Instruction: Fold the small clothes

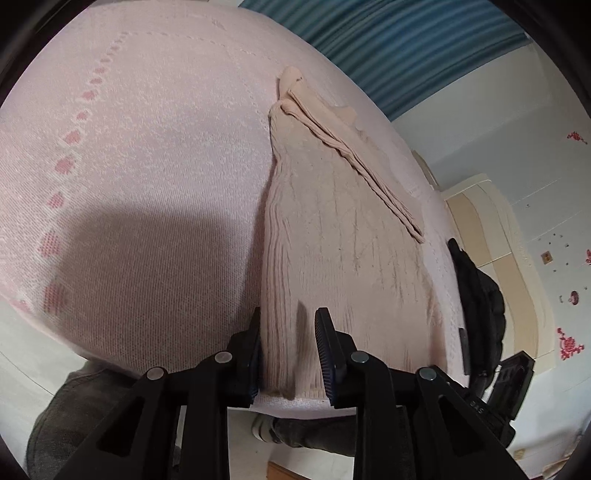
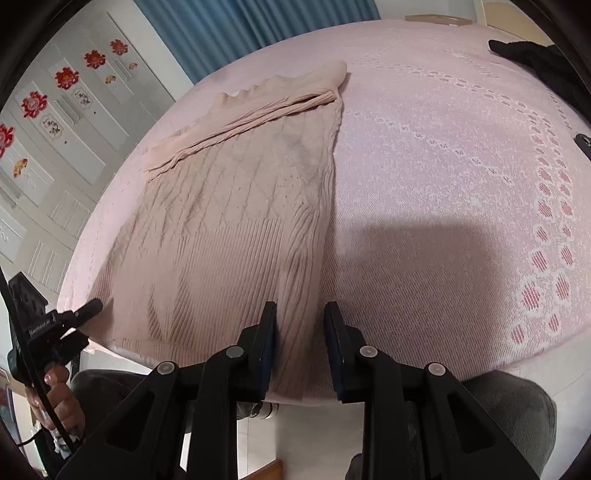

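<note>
Left tool (image 1: 291, 354), right tool (image 2: 301, 350): jaws apart over beige knit garment (image 2: 229, 221).

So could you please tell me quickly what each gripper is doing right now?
Left gripper: open, fingers astride the beige knit garment's near edge.
Right gripper: open, at the same garment's near edge.

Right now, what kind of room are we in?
Most likely a bedroom at home. The beige knitted garment lies on a wide surface covered with a pink patterned bedspread, blue curtains hang behind it, and a pale wardrobe with red flower stickers stands along the wall.
</note>
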`<state>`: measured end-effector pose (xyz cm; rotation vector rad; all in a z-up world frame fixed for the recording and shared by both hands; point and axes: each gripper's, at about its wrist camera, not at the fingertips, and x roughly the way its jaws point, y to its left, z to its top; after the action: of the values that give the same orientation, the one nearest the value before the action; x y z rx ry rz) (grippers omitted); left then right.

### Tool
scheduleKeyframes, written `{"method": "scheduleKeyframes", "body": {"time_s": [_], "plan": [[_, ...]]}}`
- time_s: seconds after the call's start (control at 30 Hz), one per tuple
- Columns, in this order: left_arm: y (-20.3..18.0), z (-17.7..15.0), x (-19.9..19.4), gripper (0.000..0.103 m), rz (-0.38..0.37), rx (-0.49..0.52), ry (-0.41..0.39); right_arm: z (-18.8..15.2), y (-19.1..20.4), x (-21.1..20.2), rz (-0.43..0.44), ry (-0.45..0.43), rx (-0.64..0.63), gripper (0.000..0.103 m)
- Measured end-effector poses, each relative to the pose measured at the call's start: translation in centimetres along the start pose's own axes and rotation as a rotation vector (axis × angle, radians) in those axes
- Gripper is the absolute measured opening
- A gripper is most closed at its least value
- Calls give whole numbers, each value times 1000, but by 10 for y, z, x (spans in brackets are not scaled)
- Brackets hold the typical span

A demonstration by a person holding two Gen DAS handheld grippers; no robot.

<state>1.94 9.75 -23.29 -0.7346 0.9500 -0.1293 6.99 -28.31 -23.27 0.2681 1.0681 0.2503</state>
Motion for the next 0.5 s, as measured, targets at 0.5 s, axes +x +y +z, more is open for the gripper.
{"method": "scheduleKeyframes", "body": {"time_s": [0.5], "plan": [[-5,-4,1,13,79,37,-47,-6,12,5,-73,-31,-64,31]]}}
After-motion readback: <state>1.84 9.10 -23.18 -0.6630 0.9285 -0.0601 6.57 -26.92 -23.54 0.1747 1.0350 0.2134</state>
